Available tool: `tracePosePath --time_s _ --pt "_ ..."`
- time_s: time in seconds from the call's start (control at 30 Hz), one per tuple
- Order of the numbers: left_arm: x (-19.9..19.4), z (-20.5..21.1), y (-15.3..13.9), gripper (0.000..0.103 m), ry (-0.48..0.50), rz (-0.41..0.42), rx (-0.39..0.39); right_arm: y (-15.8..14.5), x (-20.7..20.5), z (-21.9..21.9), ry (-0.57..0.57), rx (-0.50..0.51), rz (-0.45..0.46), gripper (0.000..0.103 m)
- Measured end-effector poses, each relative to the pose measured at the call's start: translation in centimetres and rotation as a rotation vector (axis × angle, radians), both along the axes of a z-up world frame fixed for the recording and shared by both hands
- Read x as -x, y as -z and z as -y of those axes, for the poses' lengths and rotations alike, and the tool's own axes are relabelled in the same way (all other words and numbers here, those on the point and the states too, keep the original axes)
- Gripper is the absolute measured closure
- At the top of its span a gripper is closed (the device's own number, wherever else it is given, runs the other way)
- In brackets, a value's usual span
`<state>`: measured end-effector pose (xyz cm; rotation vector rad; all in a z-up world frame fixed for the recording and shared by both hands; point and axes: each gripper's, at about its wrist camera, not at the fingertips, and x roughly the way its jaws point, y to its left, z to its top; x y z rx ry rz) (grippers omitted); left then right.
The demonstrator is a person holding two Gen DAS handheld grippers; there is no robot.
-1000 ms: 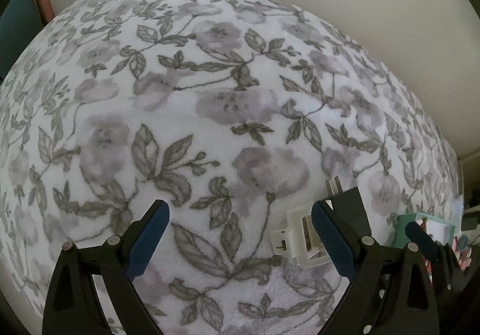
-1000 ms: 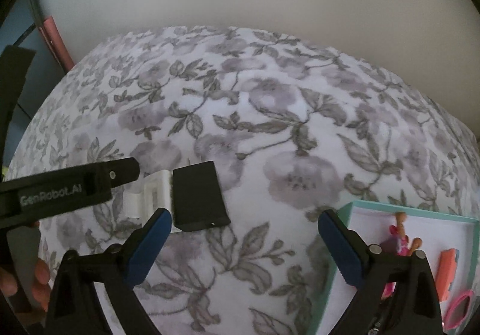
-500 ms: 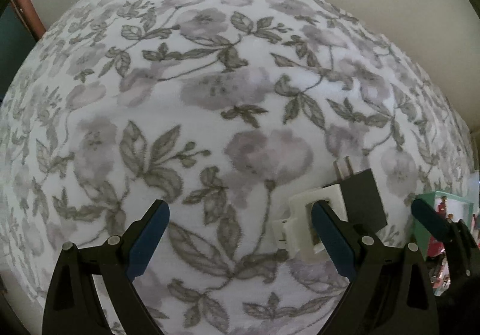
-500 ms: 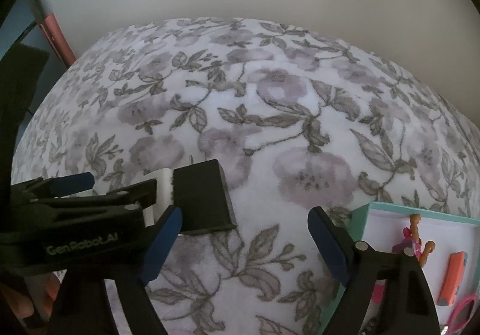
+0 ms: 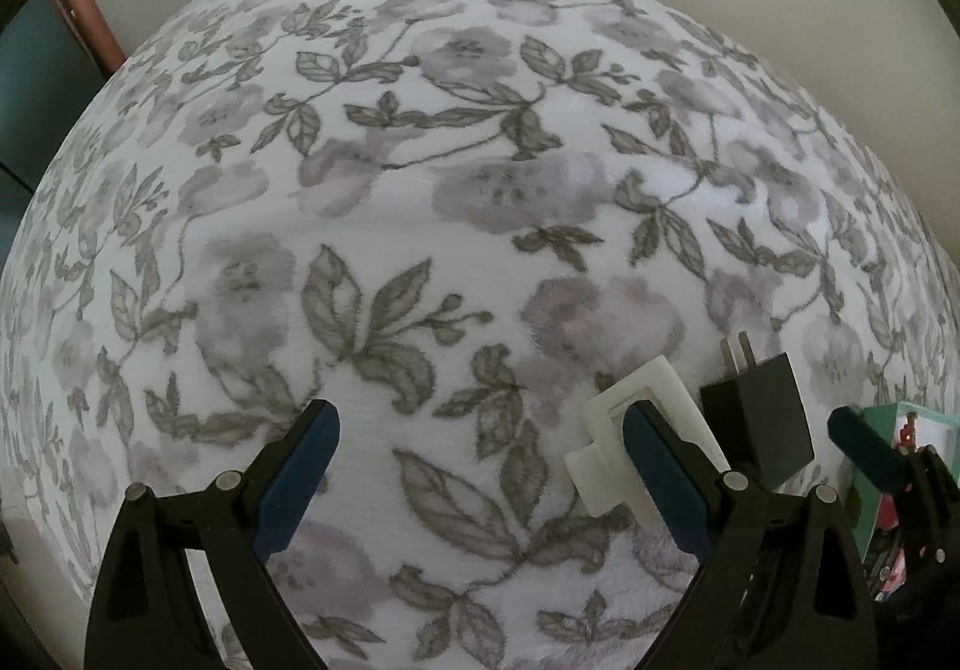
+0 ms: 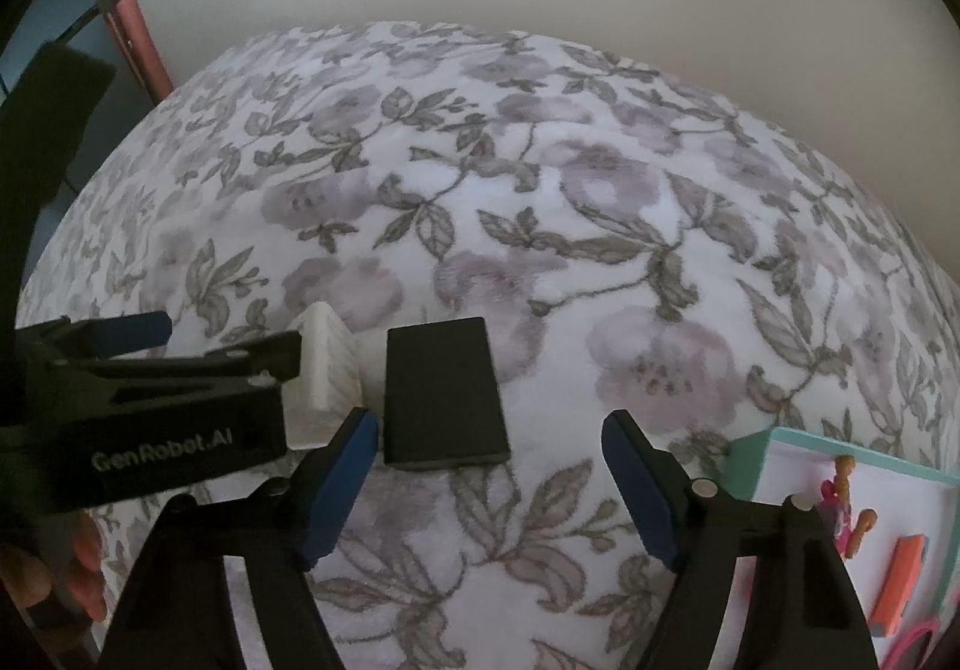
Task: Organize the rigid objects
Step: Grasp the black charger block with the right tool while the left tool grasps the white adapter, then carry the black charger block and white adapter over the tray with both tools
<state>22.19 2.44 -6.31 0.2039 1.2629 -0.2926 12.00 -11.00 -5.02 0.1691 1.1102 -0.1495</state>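
Compared with the frame one second earlier, the right gripper (image 6: 489, 481) shows a narrower gap: its jaws have just been closing, yet they remain apart with only cloth between them. In the right wrist view the left gripper (image 6: 228, 337) has come in from 9 o'clock and now covers part of the white plastic bracket (image 6: 327, 370).

Left gripper (image 5: 480, 481): jaws wide apart, clamped on nothing; blue pads on black, triangular fingers. Its right-hand finger overlaps the white bracket (image 5: 636, 430) in the left wrist view; whether they touch cannot be told.

Task objects: the bracket is a blocky, matte white moulding with a rectangular window and a small tab. Just beside it, toward 3 o'clock, lies the black power adapter (image 5: 762, 418), a smooth rectangular slab with two metal prongs pointing toward 12 o'clock. A narrow strip of cloth separates the two. In the right wrist view the adapter (image 6: 444, 394) lies at 11 o'clock of the right gripper, just beyond its left finger.

Support: a soft, fleecy floral blanket (image 5: 420, 190), white with grey leaves and mauve blossoms.

At 4 o'clock in the right wrist view lies a teal-rimmed tray (image 6: 780, 439) with a white floor, holding small pink and orange items.
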Motion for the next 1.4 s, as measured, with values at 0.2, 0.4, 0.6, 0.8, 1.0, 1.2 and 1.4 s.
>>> tracePosePath --time_s 0.2,0.4,0.6,0.8,1.0,1.2,1.4 --pt "-0.2 0.0 1.1 0.008 0.016 -0.042 0.002 0.7 -0.9 -0.2 -0.01 0.006 -0.019 0.036" --pt "-0.5 0.0 1.4 0.012 0.027 -0.053 0.02 1.1 -1.2 -0.4 -0.011 -0.031 -0.018 0.052" --pt "0.2 2.2 1.4 0.037 0.077 -0.065 0.044 0.9 -0.9 -0.6 -0.02 -0.02 -0.013 0.058" --pt "1.3 4.2 1.0 0.073 0.147 -0.072 0.072 0.6 0.0 -0.1 -0.008 -0.022 -0.017 0.058" --pt "2.4 6.0 0.8 0.077 0.171 -0.063 0.074 0.3 0.9 0.5 0.01 -0.03 -0.016 0.058" --pt "3.3 7.4 1.0 0.079 0.176 -0.066 0.084 -0.2 1.8 0.8 0.024 -0.036 -0.007 0.058" --pt "5.9 7.7 0.0 0.081 0.197 -0.063 0.09 -0.6 3.2 1.1 0.035 -0.049 -0.001 0.059"
